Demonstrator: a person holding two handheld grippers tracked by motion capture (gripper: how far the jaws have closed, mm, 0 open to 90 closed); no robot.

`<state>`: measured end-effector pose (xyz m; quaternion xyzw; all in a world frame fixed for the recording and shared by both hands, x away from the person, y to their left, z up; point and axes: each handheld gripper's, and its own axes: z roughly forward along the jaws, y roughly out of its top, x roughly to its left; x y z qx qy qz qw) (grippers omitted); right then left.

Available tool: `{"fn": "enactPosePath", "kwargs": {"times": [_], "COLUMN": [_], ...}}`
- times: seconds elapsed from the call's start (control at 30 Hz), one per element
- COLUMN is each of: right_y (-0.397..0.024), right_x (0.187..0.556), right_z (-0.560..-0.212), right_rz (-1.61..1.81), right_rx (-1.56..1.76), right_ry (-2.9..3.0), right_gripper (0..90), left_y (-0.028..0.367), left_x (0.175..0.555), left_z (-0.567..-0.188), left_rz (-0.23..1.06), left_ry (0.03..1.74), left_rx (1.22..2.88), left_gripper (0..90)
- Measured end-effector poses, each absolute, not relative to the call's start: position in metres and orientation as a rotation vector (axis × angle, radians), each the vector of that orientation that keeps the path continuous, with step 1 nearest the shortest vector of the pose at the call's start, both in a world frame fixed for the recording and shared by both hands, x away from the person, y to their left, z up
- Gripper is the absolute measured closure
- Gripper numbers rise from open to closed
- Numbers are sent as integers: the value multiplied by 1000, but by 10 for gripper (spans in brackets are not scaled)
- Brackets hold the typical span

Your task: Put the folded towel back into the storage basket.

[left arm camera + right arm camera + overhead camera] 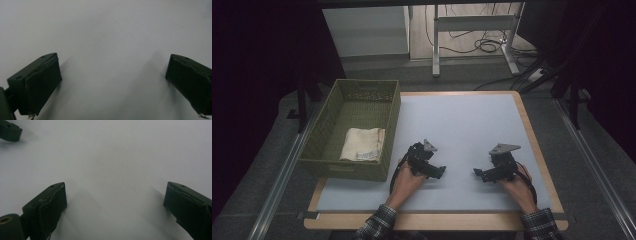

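**Grippers low on the mat, cloth in the basket**

Hands first: you hold one gripper in each, both down on the near half of the mat (462, 120). Your left gripper (439, 172) sits left of centre, its jaws pointing right toward the middle. Your right gripper (478, 173) sits right of centre, its jaws pointing left, so the two face each other with a bare strip of mat between them.

In the left gripper view, your left gripper (112, 82) has its jaws spread wide and released, with nothing but pale mat between them. In the right gripper view, your right gripper (115, 207) is likewise spread wide and grips nothing; a jaw tip of the other gripper shows at that view's top left corner.

Farther off to your left, the green basket (392, 130) stands on the table's left edge, just beside your left gripper. The cloth (362, 144) lies folded inside it, at the near end of the basket floor, well apart from both grippers.

Beyond the table, cables lie on the floor.
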<state>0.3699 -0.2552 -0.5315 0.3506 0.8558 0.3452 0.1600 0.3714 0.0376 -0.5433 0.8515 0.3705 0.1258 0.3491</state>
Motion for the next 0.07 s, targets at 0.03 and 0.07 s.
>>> {"fn": "enactPosePath", "kwargs": {"times": [0.03, 0.07], "right_y": [-254, -254], "right_x": [369, 369], "right_z": [-532, -532], "right_rz": [975, 975], "right_rx": [990, 990], "right_ry": [2444, 2444], "right_gripper": [44, 44], "left_y": [37, 37], "left_x": [371, 371], "left_z": [-543, -543], "left_rz": [328, 328], "left_ry": [959, 959], "left_rx": [2210, 2210], "left_gripper": [0, 0]}}
